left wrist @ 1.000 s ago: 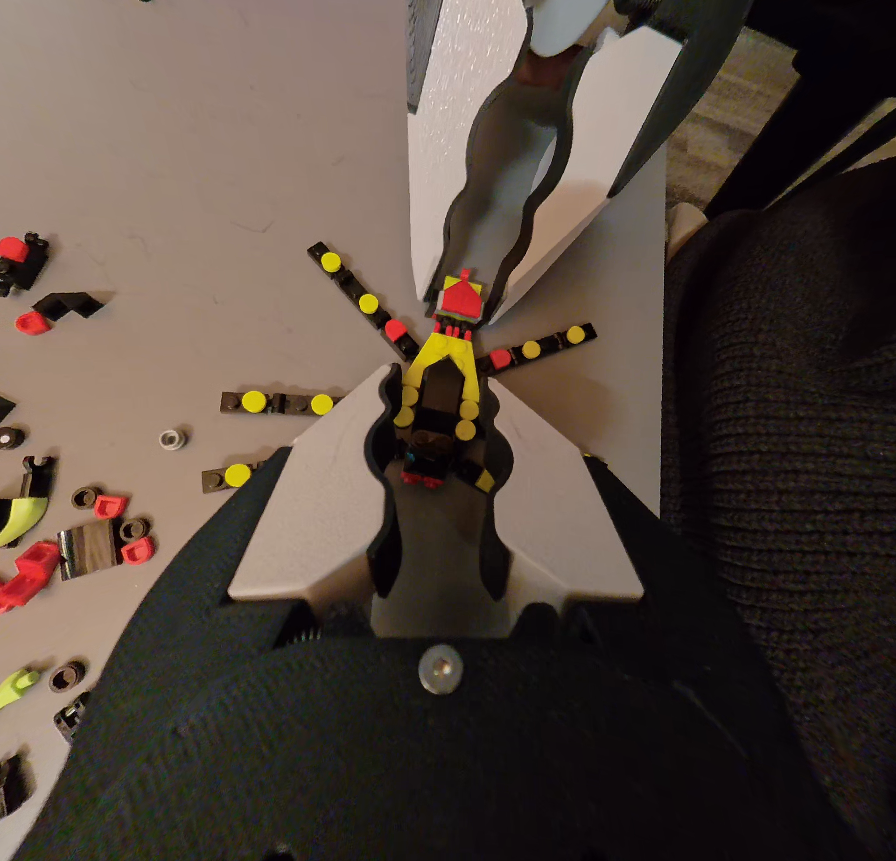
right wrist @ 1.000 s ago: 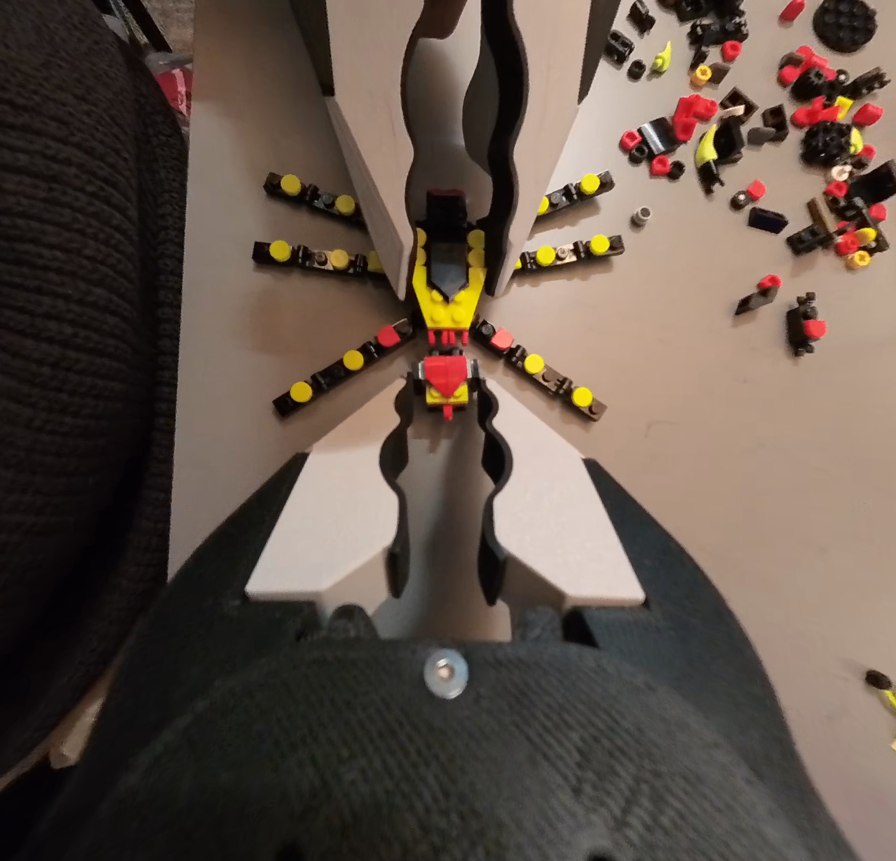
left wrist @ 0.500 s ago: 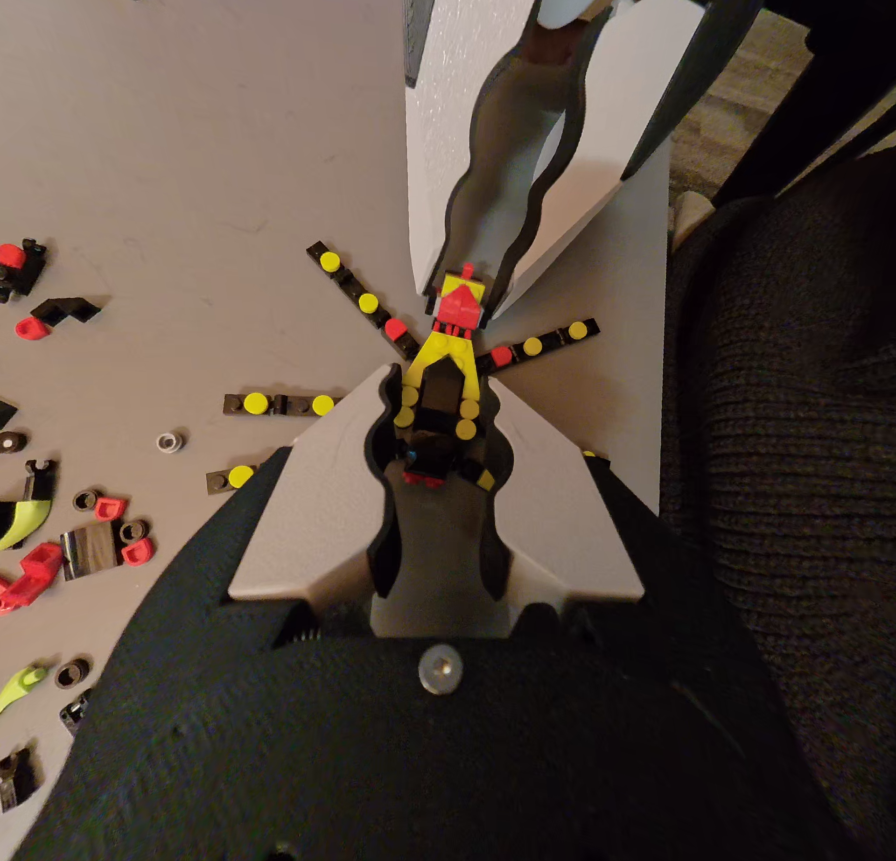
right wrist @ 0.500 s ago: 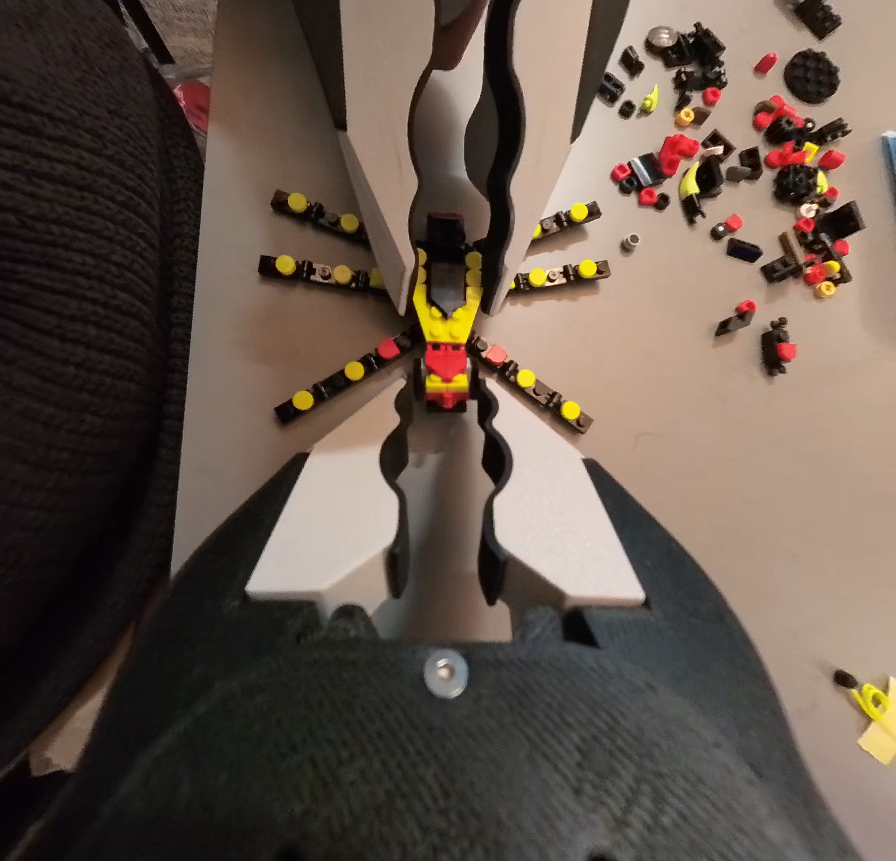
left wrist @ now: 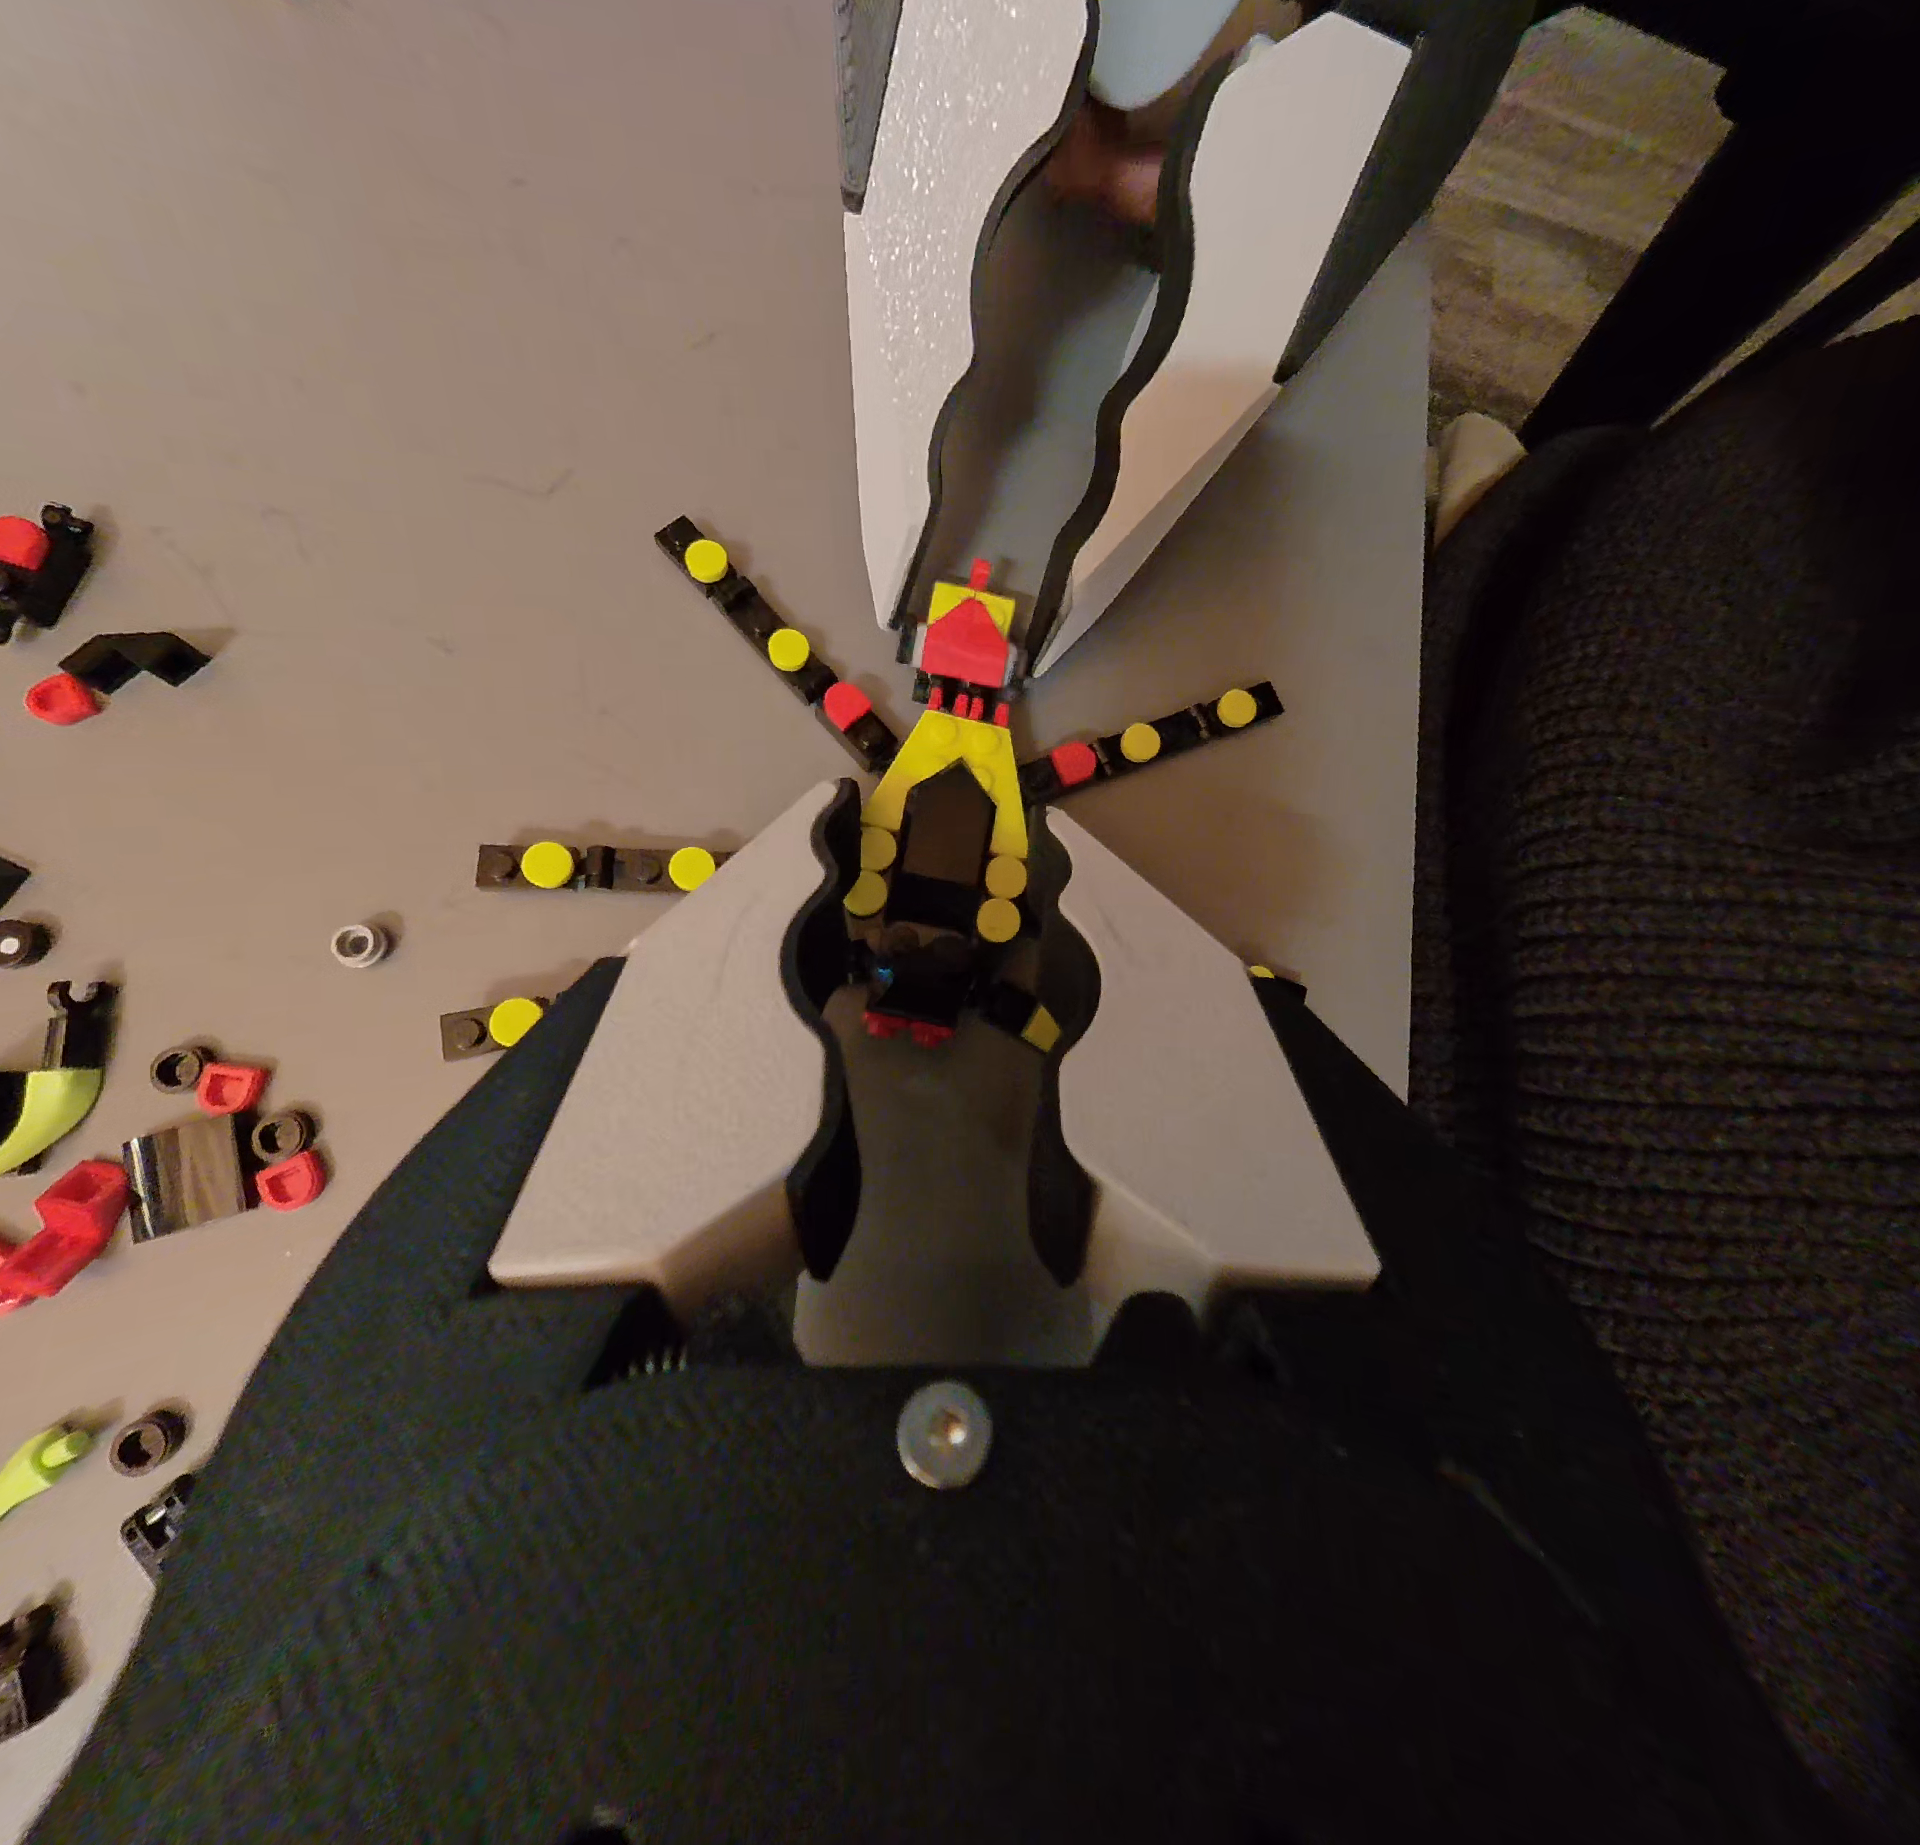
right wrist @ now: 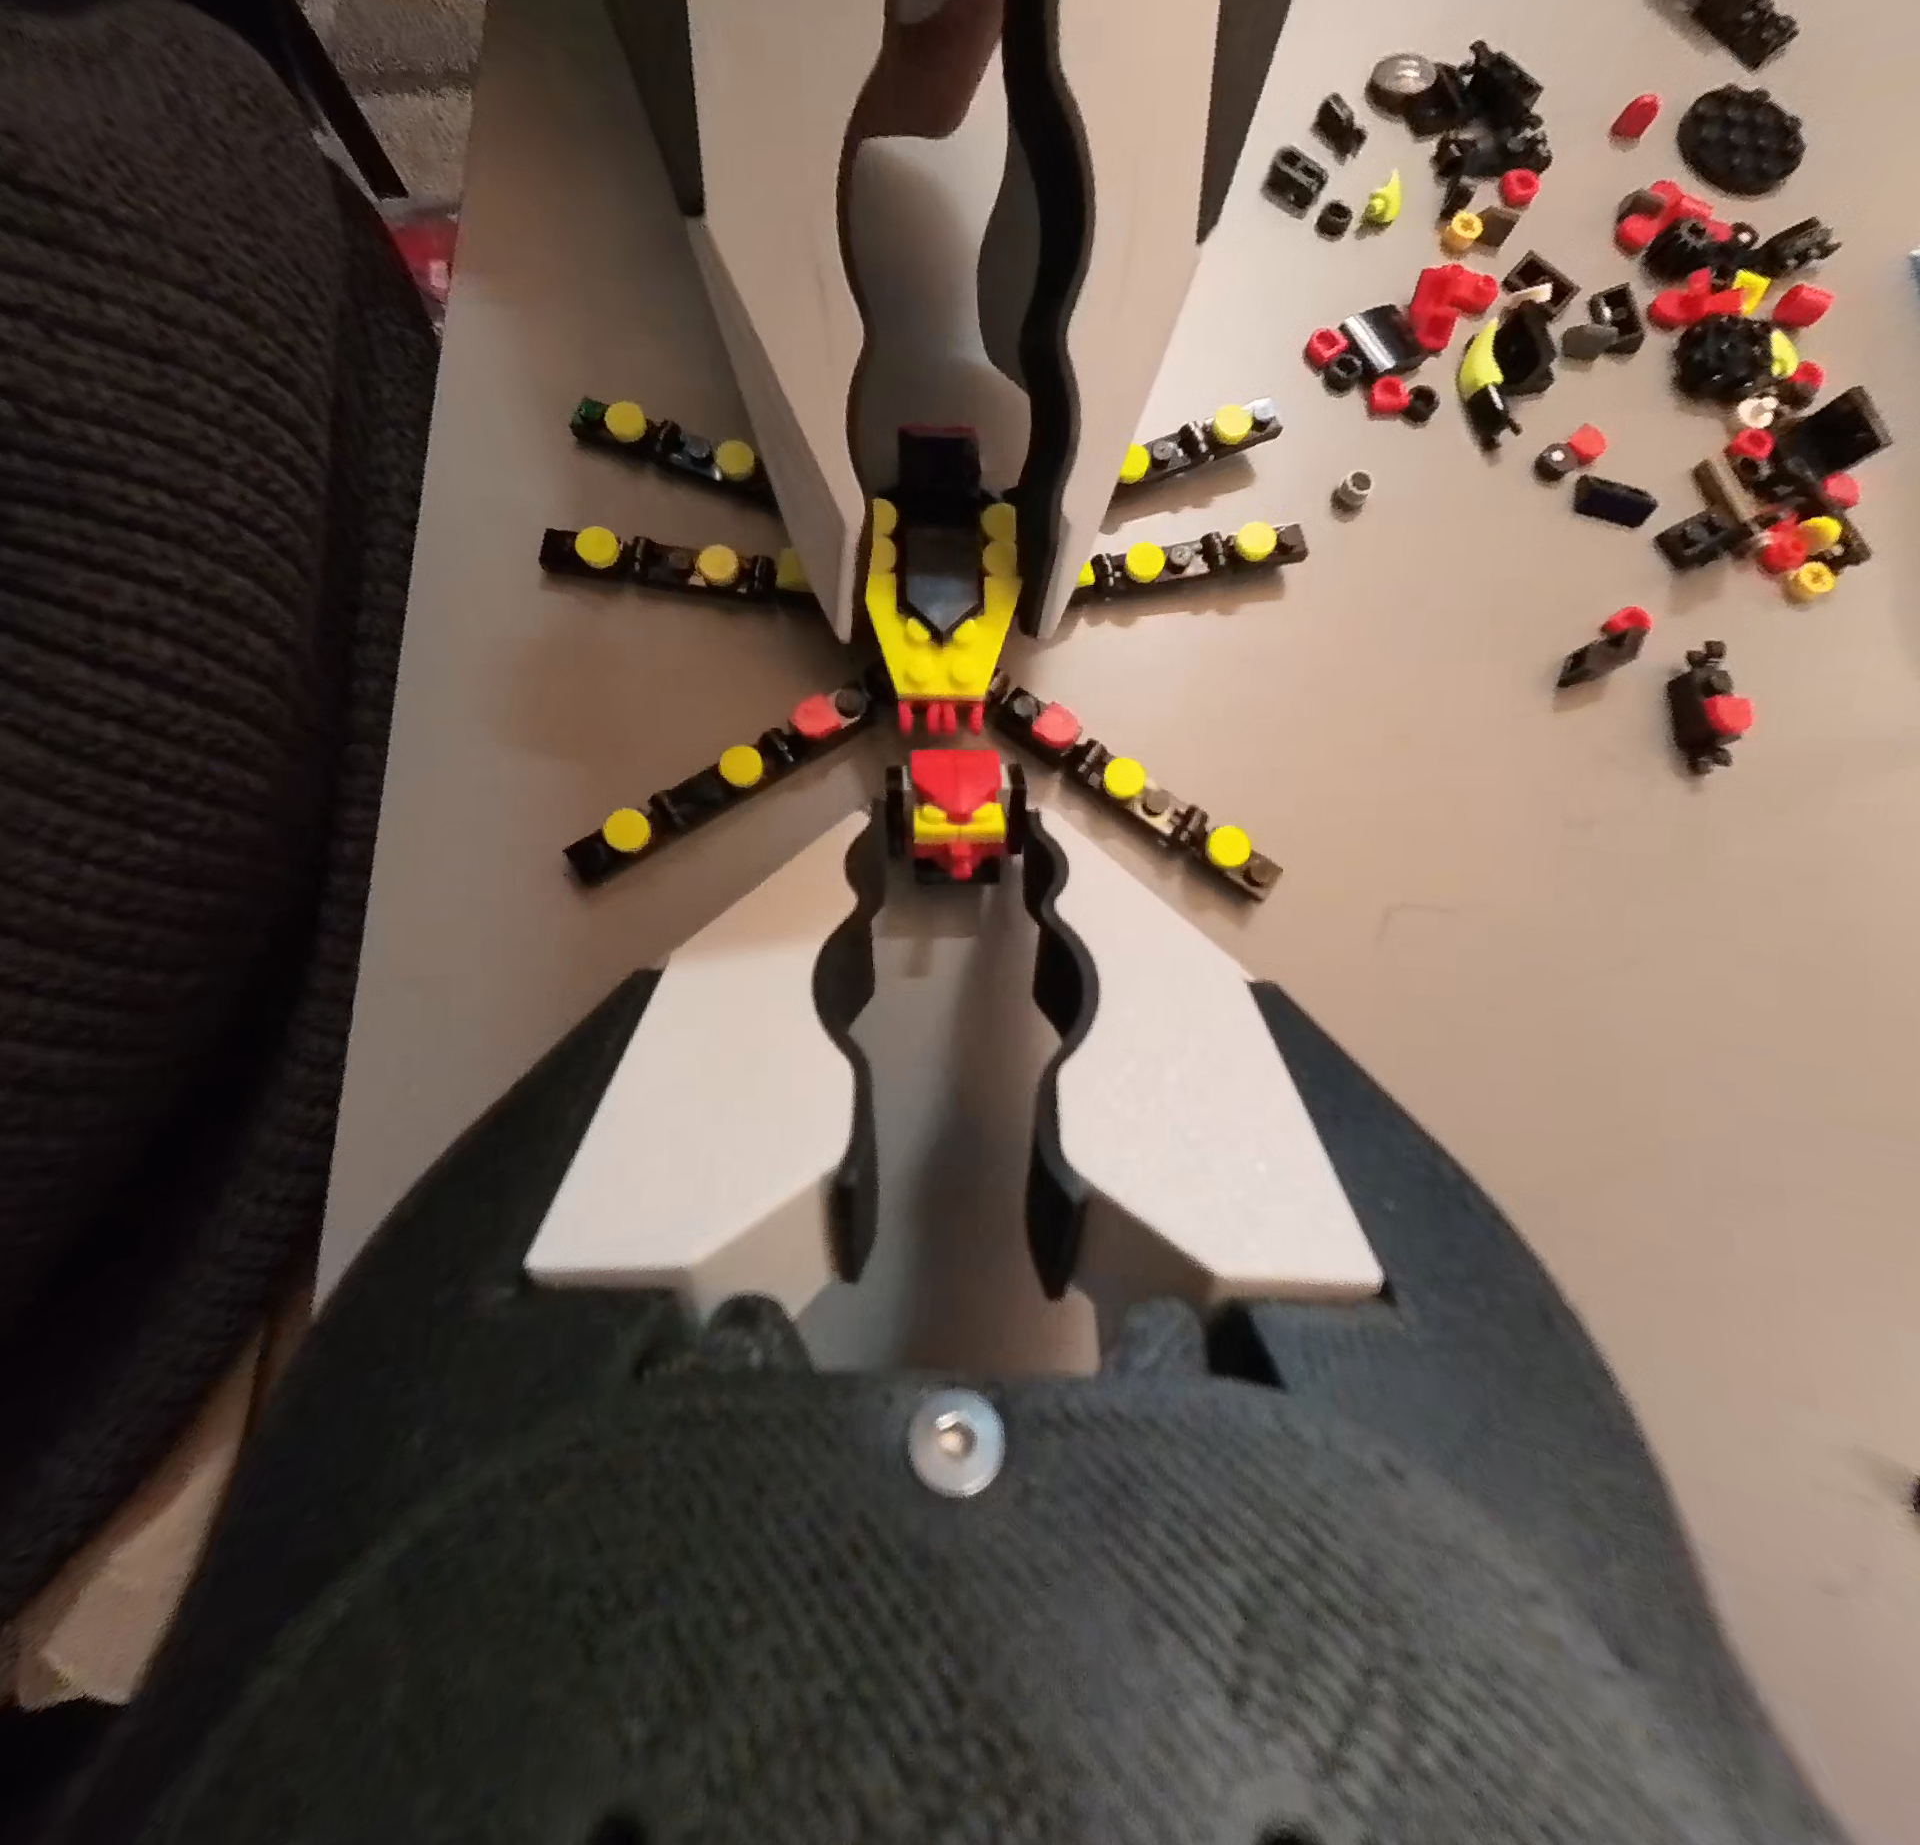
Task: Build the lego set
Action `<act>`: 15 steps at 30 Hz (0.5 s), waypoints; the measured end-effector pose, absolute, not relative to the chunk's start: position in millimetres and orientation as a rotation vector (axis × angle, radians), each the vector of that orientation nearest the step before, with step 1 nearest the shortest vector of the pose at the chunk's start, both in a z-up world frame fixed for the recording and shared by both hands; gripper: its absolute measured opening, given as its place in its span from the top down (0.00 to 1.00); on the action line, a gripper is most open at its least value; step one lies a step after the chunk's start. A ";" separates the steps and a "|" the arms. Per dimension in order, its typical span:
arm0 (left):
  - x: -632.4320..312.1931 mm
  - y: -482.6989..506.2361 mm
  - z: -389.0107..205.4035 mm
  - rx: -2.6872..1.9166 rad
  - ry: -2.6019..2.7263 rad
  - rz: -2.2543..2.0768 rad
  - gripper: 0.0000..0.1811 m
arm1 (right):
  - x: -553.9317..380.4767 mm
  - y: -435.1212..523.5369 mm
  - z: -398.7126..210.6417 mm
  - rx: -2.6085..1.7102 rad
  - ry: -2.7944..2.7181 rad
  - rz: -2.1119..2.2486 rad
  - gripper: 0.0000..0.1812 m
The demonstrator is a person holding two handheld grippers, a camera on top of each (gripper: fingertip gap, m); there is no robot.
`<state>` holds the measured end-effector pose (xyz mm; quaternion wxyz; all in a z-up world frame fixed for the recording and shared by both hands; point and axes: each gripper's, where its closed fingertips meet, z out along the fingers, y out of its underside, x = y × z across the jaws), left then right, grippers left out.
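- My left tongs [left wrist: 940, 922] are closed on the rear of the spider body [left wrist: 951, 839], gripping its black and yellow flanks just above the desk [left wrist: 416, 289].
- My right tongs [right wrist: 956, 829] pinch the small red and yellow head piece [right wrist: 958, 808] by its sides; in the right wrist view it sits apart from the red prongs [right wrist: 940, 717] at the body's front.
- Both pieces look light, rigid and smooth; I judge the head could twist or pop out under push force, so side grips low on the bricks seem safest.
- I count six legs [right wrist: 717, 793] fanned out, three each side, studded yellow.
- Farther right lies one scattered heap of loose bricks [right wrist: 1662, 341], too many to count.
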<state>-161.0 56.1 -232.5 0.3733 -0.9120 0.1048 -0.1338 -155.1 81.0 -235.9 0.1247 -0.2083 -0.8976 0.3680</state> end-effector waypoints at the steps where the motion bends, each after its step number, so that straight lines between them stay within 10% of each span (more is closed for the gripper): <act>1: -161.0 56.0 -232.5 -2.335 0.268 -0.345 0.84 | -154.7 81.9 -238.2 -0.614 -2.621 1.067 0.84; 15: -160.9 55.5 -232.4 -2.334 0.266 -0.353 0.84 | -153.7 81.2 -238.2 -0.663 -2.637 1.150 0.86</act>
